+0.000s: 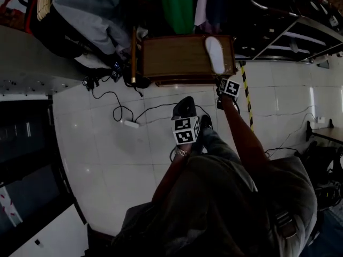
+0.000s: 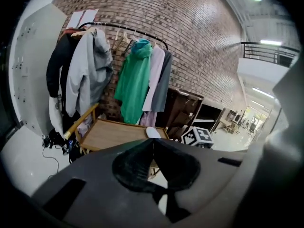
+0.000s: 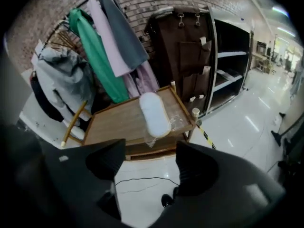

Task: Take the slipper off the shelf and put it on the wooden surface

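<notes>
A white slipper (image 1: 215,54) lies on the right end of the low wooden table (image 1: 171,58). In the right gripper view the slipper (image 3: 154,114) rests on the table top (image 3: 114,122), its near end over the front edge. My right gripper (image 3: 150,163) is open, just short of the slipper, with nothing between its jaws. From the head view it (image 1: 222,80) hovers at the table's front right corner. My left gripper (image 1: 185,107) hangs over the floor in front of the table; it (image 2: 153,144) is shut and empty.
Behind the table hangs a rack of clothes with a green hoodie (image 3: 95,51) and grey jackets (image 2: 88,70). A dark brown shelf unit (image 3: 190,46) stands to the right. Cables and a power strip (image 1: 130,123) lie on the white tiles beside a yellow-black striped strip (image 1: 246,95).
</notes>
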{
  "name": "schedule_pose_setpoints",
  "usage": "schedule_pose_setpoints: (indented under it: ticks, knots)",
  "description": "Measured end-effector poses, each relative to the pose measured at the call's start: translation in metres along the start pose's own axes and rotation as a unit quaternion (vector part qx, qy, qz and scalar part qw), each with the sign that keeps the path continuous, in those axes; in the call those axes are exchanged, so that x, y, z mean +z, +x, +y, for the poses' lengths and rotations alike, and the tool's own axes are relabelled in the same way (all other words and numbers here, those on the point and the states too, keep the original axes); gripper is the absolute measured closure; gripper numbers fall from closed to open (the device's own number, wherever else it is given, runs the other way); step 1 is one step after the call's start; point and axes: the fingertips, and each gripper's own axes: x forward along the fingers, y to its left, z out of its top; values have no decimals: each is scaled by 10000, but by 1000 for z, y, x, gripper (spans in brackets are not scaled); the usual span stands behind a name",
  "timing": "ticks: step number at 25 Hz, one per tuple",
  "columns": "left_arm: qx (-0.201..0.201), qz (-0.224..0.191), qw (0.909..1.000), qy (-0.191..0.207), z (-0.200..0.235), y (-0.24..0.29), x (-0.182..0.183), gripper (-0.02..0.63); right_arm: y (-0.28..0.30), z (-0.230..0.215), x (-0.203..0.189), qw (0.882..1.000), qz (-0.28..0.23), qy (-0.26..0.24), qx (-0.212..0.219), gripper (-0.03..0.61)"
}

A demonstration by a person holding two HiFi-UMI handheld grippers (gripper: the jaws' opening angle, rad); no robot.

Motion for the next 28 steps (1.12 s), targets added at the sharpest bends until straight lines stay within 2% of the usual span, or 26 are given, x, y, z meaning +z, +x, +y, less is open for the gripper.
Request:
schedule_pose_setpoints:
  ticks: [4, 8, 12, 15, 18, 20, 22, 25, 28]
  knots:
    - [-227, 51, 9989, 418, -17, 4, 0, 607, -96, 55, -5, 9922, -604, -203, 1068, 411]
    - [-419, 37, 9981, 453, -44, 3, 4, 607, -179, 104, -3, 9749, -1115, -735, 1783, 447]
    - [-477, -30, 9975, 513, -78, -15, 0, 607, -236, 126, -24, 9586, -1171, -1459, 2147, 458]
    - [-441, -108, 9979, 462, -98, -32, -7, 607, -265, 122, -41, 9517, -1181, -1699, 2270, 474]
    - [-346, -140, 9979, 526, -117, -54, -27, 607, -287, 108, -64, 9516, -1075, -1595, 2398, 538]
    - [-289, -74, 9977, 611, -126, -67, -43, 607, -297, 99, -79, 9533, -995, -1506, 2421, 552]
    - [-242, -33, 9976, 644, -129, -79, -53, 607, -303, 92, -91, 9565, -934, -1555, 2283, 552]
    - [-176, -88, 9979, 615, -120, -93, -52, 607, -309, 89, -97, 9620, -931, -1797, 1831, 565]
    - [-85, -195, 9981, 576, -109, -96, -38, 607, -314, 101, -91, 9597, -987, -2030, 1672, 565]
